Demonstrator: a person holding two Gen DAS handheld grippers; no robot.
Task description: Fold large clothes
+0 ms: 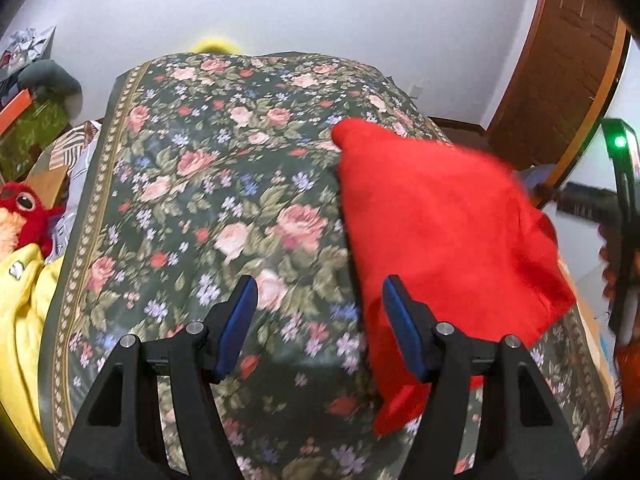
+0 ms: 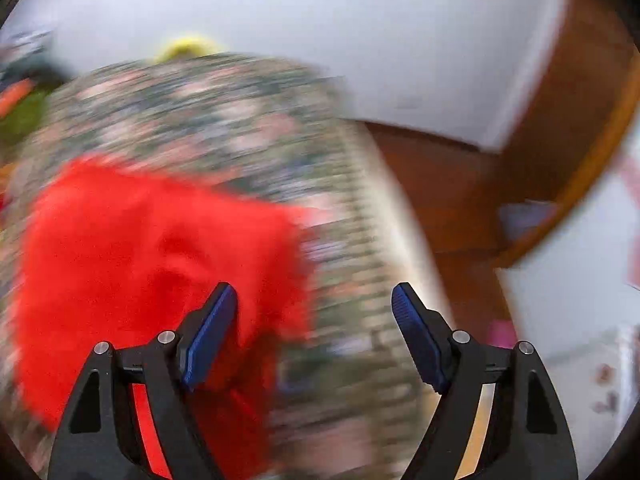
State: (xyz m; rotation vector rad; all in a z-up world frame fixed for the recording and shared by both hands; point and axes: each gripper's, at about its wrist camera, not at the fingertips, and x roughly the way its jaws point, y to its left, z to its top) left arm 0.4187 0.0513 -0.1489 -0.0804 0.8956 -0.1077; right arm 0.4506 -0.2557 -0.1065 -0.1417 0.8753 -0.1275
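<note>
Far left in the left wrist view: a yellow cloth (image 1: 24, 320) and a red plush toy (image 1: 24, 216) sit off the bed's left side, apart from the work area; judged to be set aside, not part of the current fold. The floral bedspread (image 1: 200, 184) covers the bed and serves as the flat working surface, its bordered edge running down the left. Left gripper (image 1: 319, 304) hangs above the spread, jaws spread with only bedspread showing between the blue pads (image 1: 236, 328); nothing is pinched. Its right pad sits against the left edge of the red garment (image 1: 448, 240) in the picture, but whether it touches the cloth cannot be told. The garment lies bunched on the right half of the bed, one corner pointing toward the far wall and its right side reaching the bed's right edge; it is not spread flat, so the fold looks not yet begun. Judgement: the left gripper is placed at the garment's near left edge so that edge can be taken. Right wrist view is heavily motion-blurred. Right gripper (image 2: 314, 304) has jaws wide apart and holds nothing; the red garment (image 2: 152, 272) lies to its left and behind the left pad (image 2: 208, 340), with bare bedspread (image 2: 352, 320) in the gap. Probable intent: take the garment's right side. Right of the bed, a wooden door (image 1: 560, 80) and floor.
</note>
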